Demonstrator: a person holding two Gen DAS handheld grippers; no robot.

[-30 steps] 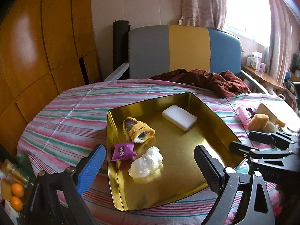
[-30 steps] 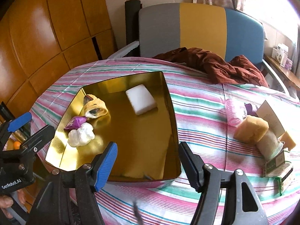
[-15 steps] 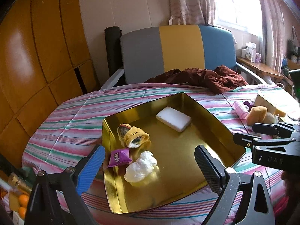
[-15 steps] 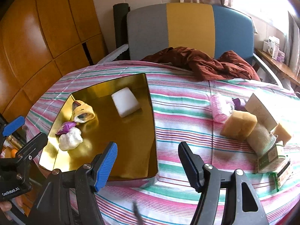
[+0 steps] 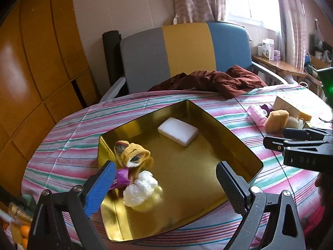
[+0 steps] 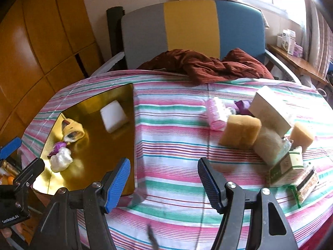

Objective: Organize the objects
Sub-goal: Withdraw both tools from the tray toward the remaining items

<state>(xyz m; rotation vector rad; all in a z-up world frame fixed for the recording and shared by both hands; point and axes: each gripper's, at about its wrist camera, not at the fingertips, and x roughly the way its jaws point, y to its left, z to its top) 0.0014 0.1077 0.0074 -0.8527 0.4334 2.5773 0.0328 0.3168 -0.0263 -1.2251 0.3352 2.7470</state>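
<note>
Left wrist — shiny gold tray [image 5: 233, 137].

The left gripper's blue finger [image 5: 101, 188] covers part of the purple packet [image 5: 121, 178] in the gold tray [image 5: 235, 137], so the packet's print cannot be read, and what is rolled inside the yellow sock [image 5: 133, 153] is too small to identify. Among the pile at the right, the wrapped block [image 6: 267, 145] sits partly behind the sponge [image 6: 240, 131] and the box [image 6: 270, 110], the purple item [image 6: 242, 105] shows only a corner, and the lettering on the green carton [image 6: 286, 167] is illegible. A blurred dark streak [image 6: 153, 238] at the lower edge of the right wrist view cannot be identified, and the oranges [image 5: 24, 230] and bottle [image 5: 17, 212] are cut off at the left wrist view's bottom-left corner.
</note>
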